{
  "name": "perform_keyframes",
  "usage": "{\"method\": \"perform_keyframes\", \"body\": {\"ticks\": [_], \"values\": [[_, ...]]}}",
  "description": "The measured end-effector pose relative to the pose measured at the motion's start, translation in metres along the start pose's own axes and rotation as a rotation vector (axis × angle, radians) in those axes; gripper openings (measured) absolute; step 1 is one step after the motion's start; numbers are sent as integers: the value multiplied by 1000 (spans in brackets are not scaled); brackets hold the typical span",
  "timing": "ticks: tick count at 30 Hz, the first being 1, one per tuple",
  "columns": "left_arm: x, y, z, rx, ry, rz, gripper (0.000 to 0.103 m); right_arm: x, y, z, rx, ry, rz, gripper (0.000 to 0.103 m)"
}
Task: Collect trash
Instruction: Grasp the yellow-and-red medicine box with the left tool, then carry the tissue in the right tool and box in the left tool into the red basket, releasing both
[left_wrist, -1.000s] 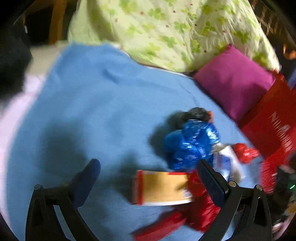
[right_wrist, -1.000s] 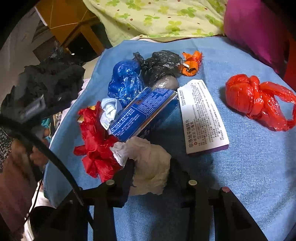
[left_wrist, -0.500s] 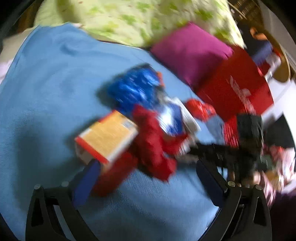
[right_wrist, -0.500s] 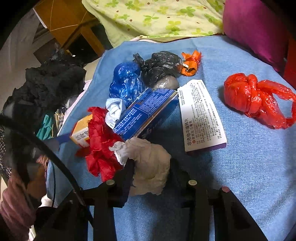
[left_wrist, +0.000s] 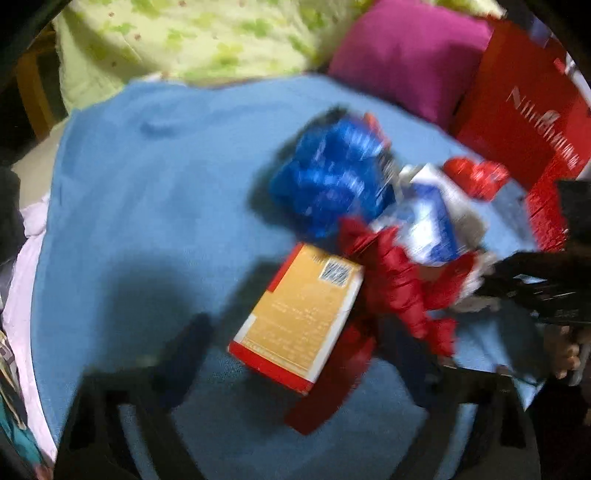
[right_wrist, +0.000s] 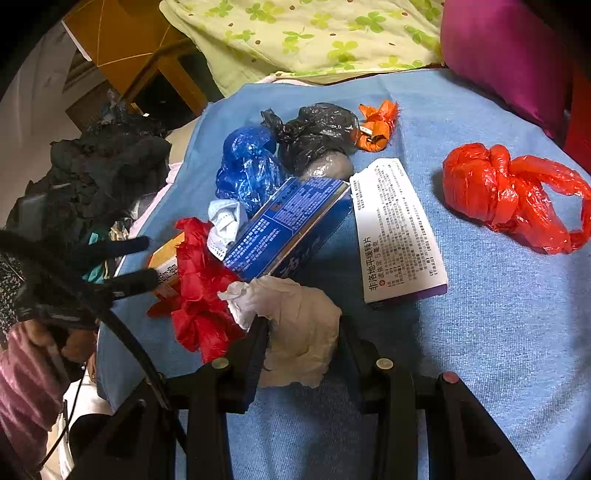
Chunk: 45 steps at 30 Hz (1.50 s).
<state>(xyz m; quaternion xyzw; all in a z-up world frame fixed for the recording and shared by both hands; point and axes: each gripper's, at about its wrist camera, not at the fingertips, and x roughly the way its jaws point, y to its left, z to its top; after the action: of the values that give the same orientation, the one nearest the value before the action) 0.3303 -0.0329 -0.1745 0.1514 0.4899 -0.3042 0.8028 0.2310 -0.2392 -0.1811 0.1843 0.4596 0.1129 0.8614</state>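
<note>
The left gripper (right_wrist: 144, 260) comes in low at the far left of the right-wrist view, a hand (right_wrist: 48, 332) in a pink sleeve behind it. Its jaws are closing, with the yellow box (left_wrist: 299, 314) between them; the blurred left-wrist view does not show the pads pressing on it, so the box still lies on the blue cloth (right_wrist: 498, 332). In the right-wrist view the box's end (right_wrist: 166, 266) sits just past the left fingertips, half hidden by the red bag.

Right of that gripper and touching the box lies the crumpled red bag (right_wrist: 199, 291). Just right of it, the right gripper (right_wrist: 301, 328) is clamped on a white tissue wad (right_wrist: 295, 325), one finger on each side, the wad resting on the cloth.

Beyond the right gripper's tips, a blue box (right_wrist: 288, 229) leans over a small crumpled mask (right_wrist: 225, 225). Farther out sit a blue bag (right_wrist: 247, 166), a black bag (right_wrist: 317, 133) and a small orange wrapper (right_wrist: 376, 125), all close together. Ahead and slightly right of the right gripper lies a white box (right_wrist: 395, 229) printed with text, touching the blue box's corner. Well to the right, apart from the pile, is a knotted orange-red bag (right_wrist: 506, 195).

Past the cloth lie a green floral quilt (right_wrist: 314, 33) and a magenta pillow (right_wrist: 509, 48).
</note>
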Motion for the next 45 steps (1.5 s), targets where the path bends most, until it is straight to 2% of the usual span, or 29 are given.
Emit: {"method": "perform_keyframes", "body": {"ticks": [1, 7, 12, 16, 20, 24, 28, 31, 36, 39, 45], "values": [[6, 2, 1, -7, 19, -6, 64, -1, 0, 0, -2, -1, 2, 40], [-4, 11, -4, -61, -37, -28, 62, -20, 0, 0, -5, -38, 65, 40], [-45, 2, -15, -100, -130, 33, 62, -52, 0, -2, -25, -118, 87, 40], [-83, -24, -15, -99, -205, 95, 62, -86, 0, -4, -44, -189, 82, 40], [-115, -71, -2, -47, -264, 205, 62, -132, -7, -9, -41, -282, 72, 40], [-147, -139, 16, 46, -333, 285, 62, -190, -22, -20, -10, -409, 20, 40], [-161, -212, 32, 153, -392, 356, 62, -253, -38, -35, 45, -508, -35, 40], [-168, -270, 41, 236, -448, 343, 62, -294, -54, -49, 73, -531, -109, 41], [-169, -341, 53, 332, -481, 287, 62, -340, -98, -67, 159, -528, -191, 41], [-164, -372, 61, 371, -482, 272, 62, -357, -125, -77, 210, -536, -211, 41], [-145, -422, 75, 445, -463, 258, 62, -364, -166, -95, 292, -520, -211, 43]]}}
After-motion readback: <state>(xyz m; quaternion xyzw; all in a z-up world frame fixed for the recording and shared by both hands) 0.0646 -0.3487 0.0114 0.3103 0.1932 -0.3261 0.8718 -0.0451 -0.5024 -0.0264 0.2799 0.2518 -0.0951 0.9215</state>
